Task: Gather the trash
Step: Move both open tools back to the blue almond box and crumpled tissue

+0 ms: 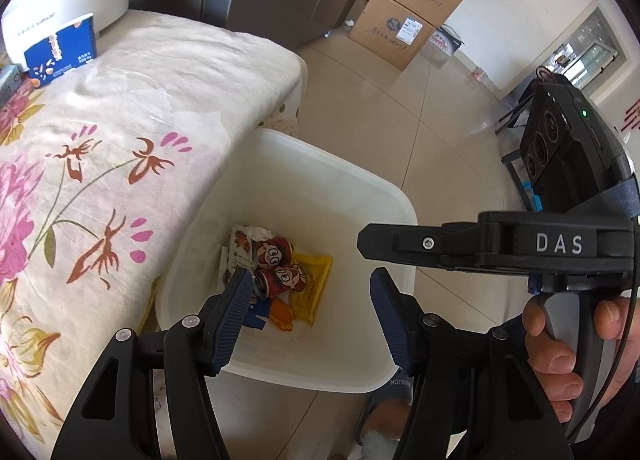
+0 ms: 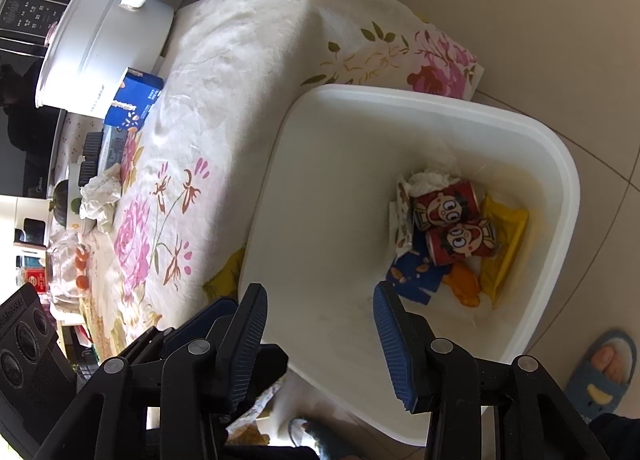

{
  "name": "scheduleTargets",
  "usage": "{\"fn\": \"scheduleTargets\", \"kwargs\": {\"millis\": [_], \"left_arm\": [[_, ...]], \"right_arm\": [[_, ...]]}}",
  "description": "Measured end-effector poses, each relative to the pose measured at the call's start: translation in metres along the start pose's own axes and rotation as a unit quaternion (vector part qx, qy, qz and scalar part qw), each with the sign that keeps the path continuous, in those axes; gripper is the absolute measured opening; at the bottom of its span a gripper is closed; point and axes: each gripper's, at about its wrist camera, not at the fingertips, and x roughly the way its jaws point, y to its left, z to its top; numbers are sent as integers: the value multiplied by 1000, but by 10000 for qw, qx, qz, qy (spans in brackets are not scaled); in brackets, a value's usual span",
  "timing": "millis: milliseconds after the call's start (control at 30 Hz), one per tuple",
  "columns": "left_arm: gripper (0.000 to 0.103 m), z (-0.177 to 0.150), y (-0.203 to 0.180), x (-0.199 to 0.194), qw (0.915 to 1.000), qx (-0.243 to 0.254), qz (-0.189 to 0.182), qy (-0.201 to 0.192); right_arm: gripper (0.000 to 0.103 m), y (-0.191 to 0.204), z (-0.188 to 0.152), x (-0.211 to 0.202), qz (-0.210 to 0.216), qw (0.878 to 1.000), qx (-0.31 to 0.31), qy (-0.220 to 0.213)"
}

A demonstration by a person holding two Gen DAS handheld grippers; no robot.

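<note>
Both grippers are black plastic linkages with round silver screws at the joints and dark blue ribbed pads [image 2: 394,344] on the fingers. The right gripper [image 1: 362,246] carries white "DAS" lettering, a grey handle and a thin black cable. A foot wears a blue slipper [image 2: 604,374].

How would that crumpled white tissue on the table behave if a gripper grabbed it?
The crumpled tissue is probably very light and floppy: its loose, wrinkled folds suggest it would squash flat between the pads. It likely won't roll, though it may drag across the flowered tablecloth.
</note>
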Motion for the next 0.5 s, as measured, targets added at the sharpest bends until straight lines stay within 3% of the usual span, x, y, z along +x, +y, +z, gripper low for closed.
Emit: {"fn": "scheduleTargets", "kwargs": {"millis": [267,333,500], "left_arm": [[64,18,27,-36,9967,-319,616,-429],[64,25,44,-51,9931,-577,822,-598],[65,36,103,-91,9788,-1530,855,-1063]], "right_arm": [[50,0,-1,2,-18,10000,-7,28],[50,0,-1,2,-24,10000,4,29],[50,1,0,0,-130,9999,-48,-58]]}}
